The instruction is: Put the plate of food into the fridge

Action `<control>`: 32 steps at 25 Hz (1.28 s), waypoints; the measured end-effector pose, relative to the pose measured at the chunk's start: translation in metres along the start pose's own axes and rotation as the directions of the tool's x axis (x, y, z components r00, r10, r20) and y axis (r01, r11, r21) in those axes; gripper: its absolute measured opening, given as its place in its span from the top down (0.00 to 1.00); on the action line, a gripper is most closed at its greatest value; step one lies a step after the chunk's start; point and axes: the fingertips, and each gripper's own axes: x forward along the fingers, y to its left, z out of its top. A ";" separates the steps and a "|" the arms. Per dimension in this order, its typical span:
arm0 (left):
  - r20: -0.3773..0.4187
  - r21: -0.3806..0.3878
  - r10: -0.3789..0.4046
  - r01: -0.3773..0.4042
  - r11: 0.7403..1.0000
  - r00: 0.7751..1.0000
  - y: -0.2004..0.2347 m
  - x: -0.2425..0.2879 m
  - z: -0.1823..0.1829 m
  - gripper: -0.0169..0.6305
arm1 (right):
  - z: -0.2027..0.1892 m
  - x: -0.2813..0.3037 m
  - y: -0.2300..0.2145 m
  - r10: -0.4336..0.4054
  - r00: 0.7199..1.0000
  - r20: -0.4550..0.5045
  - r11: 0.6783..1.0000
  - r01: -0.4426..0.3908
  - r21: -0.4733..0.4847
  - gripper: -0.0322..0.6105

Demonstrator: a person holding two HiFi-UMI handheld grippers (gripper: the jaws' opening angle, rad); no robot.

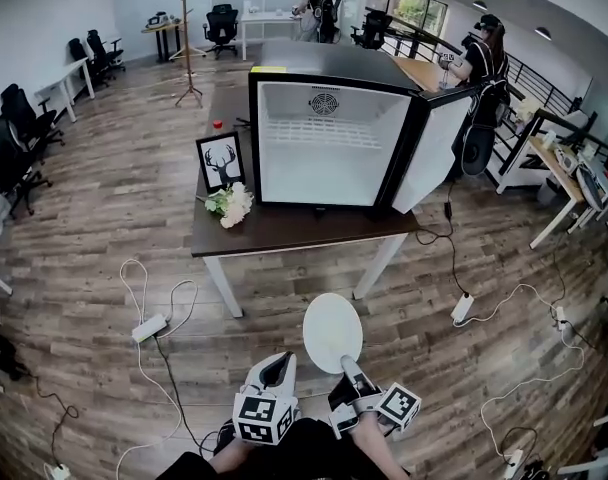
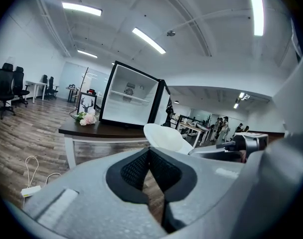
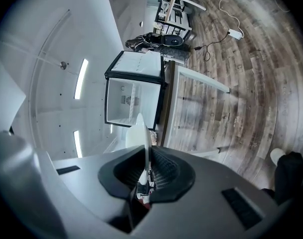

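Observation:
A white round plate (image 1: 332, 332) hangs over the floor in front of the table, and I see no food on its upper face. My right gripper (image 1: 350, 366) is shut on its near rim. In the right gripper view the plate (image 3: 139, 133) stands edge-on between the pads (image 3: 160, 167). The small fridge (image 1: 319, 143) stands on the dark table (image 1: 284, 230), its door (image 1: 431, 148) swung open to the right and its white inside bare. My left gripper (image 1: 274, 370) is shut and holds nothing, just left of the plate (image 2: 164, 137).
A framed deer picture (image 1: 221, 160) and a bunch of flowers (image 1: 230, 204) sit on the table left of the fridge. Power strips (image 1: 149, 328) (image 1: 462, 308) and cables lie on the wooden floor. Office chairs, desks and people stand further back.

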 end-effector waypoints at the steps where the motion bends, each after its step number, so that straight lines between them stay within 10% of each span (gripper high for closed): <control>1: 0.000 -0.001 0.005 -0.005 1.000 1.000 -0.002 0.004 0.001 0.96 | 0.005 0.001 0.000 -0.002 1.000 -0.004 1.000 0.002 -0.004 0.89; 32: -0.010 -0.004 -0.009 0.009 1.000 1.000 0.081 0.132 0.062 0.96 | 0.069 0.139 0.019 -0.018 1.000 0.005 0.999 0.018 0.033 0.89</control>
